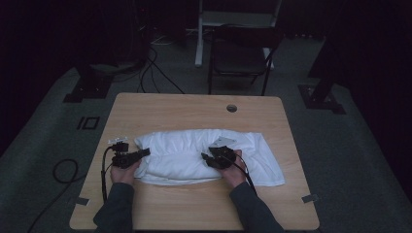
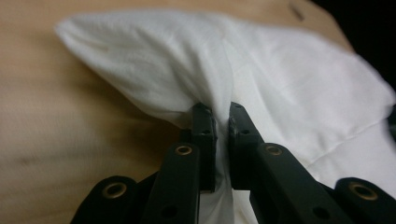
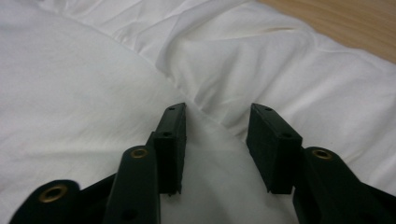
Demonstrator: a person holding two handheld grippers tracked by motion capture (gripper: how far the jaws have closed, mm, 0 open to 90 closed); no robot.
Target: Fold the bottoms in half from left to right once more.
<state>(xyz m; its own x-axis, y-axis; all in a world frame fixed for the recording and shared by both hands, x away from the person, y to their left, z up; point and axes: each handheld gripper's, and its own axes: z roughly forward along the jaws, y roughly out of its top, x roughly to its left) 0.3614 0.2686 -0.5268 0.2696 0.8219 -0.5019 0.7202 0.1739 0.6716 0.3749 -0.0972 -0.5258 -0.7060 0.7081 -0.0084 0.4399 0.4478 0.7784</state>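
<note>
High view: white cloth (image 1: 204,155) lies bunched across the middle of the wooden table (image 1: 194,109), long axis left to right, its right end spread flatter toward the near right. Round grommet hole (image 1: 231,108) sits in the tabletop on the far side, well apart from the cloth. Left gripper (image 1: 144,153) is at the cloth's left end, tips touching the fabric edge, left hand (image 1: 123,171) behind it, cable trailing toward the near left. Right gripper (image 1: 208,159) is on top of the cloth, right of centre, tips pointing left, right hand (image 1: 234,170) resting on the fabric. A dark chair (image 1: 240,53) stands beyond the far edge, cables on the floor at far left.

Left gripper view: jaws nearly together, pinching a fold of the cloth (image 2: 219,70). Fabric is gathered into the narrow gap between the pads and fans out beyond the tips. Bare table (image 2: 60,121) on the left of this view.

Right gripper view: jaws at a medium gap, over the cloth (image 3: 84,93). A raised ridge of fabric runs between the pads, but there is visible space on both sides; pads not pressing on it. Strip of table (image 3: 345,23) at the top right corner of this view.
</note>
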